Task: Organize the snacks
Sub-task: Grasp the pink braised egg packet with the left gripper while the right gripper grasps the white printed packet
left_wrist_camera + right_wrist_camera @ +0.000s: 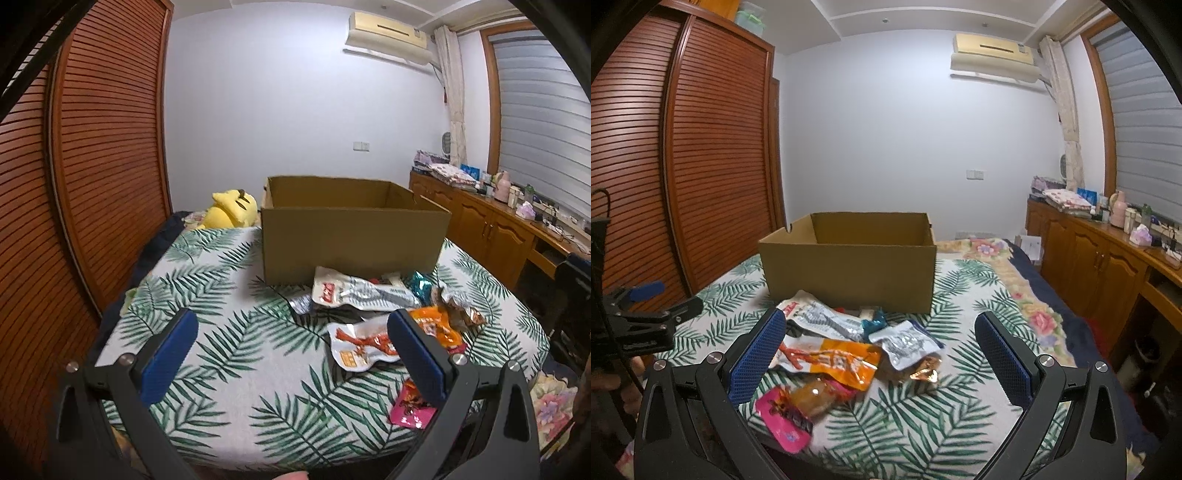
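An open brown cardboard box (351, 236) (849, 266) stands on the leaf-print cloth. In front of it lies a loose pile of snack packets: a silver-and-white pouch (354, 293) (820, 315), an orange packet (436, 325) (842, 360), a white packet with red print (358, 345), a small silver pouch (905, 343), a gold-wrapped piece (923, 369) and a pink packet (410, 410) (786, 417). My left gripper (291, 332) hovers open to the left of the pile. My right gripper (879, 332) hovers open just above the pile. The left gripper (646, 291) shows at the right wrist view's left edge.
A yellow plush toy (232, 208) lies behind the box on the left. A slatted wooden wardrobe (92, 166) runs along the left side. A wooden cabinet (1100, 258) with bottles and folded cloth lines the right wall. A floral bedspread (1015, 291) lies to the right.
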A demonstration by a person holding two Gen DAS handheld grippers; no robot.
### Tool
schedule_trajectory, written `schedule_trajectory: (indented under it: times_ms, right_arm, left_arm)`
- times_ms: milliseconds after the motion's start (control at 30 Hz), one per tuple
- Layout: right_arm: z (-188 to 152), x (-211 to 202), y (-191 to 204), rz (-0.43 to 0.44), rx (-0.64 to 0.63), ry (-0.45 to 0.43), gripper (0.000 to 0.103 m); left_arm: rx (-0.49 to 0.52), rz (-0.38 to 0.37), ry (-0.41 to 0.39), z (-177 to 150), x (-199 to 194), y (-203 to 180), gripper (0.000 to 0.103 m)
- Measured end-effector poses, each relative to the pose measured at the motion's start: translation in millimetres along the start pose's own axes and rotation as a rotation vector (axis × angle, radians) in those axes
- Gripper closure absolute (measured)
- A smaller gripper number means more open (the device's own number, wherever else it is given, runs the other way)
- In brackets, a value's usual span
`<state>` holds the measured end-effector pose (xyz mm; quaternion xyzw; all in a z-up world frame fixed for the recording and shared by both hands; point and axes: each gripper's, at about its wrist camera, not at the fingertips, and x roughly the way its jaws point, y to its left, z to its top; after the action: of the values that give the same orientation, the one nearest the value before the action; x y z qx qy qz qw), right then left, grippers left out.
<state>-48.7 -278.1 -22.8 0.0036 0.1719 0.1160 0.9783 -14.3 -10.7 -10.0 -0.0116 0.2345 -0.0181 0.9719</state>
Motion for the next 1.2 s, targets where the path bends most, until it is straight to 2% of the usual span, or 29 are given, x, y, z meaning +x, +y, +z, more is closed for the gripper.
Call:
schedule_trajectory:
  times_ms: [167,267,333,400,433,567,733,800,967,1067,1200]
  right_arm:
    - [-6.2,-9.1,-8.1,-0.001,-0.001,0.039,0.0]
    - [-13.3,-14.2,-13.6,0.0,0.01,0.03,0.0]
    - [-10.9,-16.4,-17.1,0.0,0.02,0.1,0.0]
    - [-12.5,-17.2,-19.5,0.003,0.026,0.116,0.0]
    - [-16.5,-17.3,-22.0,0.003,0.021,0.087,0.0]
    - [-17.8,-14.4,-26.0,0.018,0.042,0.106,0.0]
    - [-20.4,-5.0,-30.4,0.023,0.028,0.111,0.0]
    - [-21.5,-2.4,-32.4,0.02,0.024,0.116,0.0]
    - [-27.5,3.1,-35.7,-0.001,0.001,0.127,0.0]
    - [-29.9,5.9,-36.9,-0.007,-0.009,0.137,0.0]
    - [-29.2,15.5,-40.4,-0.008,-0.03,0.166,0.0]
  left_arm:
    - [0.01,-0.062,0.057,-10.0,10.6,-12.9,0.0]
    - [0.021,-0.127,0.101,-19.2,18.4,-27.4,0.0]
    - [0.034,-0.164,0.126,-23.7,21.5,-36.9,0.0]
    - [0.048,-0.205,0.149,-25.6,25.3,-47.5,0.001]
    - [0.058,-0.226,0.164,-25.6,27.7,-53.2,0.002]
    - [0.09,-0.293,0.225,-25.5,40.5,-74.1,0.002]
    - [0.111,-0.359,0.297,-25.1,56.1,-91.2,0.008]
    - [0.114,-0.392,0.344,-28.2,68.6,-95.8,0.025]
    - [0.126,-0.402,0.406,-35.0,85.9,-104.0,0.035]
    - [0.167,-0.39,0.432,-37.2,92.7,-111.4,0.035]
    - [0.185,-0.411,0.477,-38.1,101.9,-117.4,0.032]
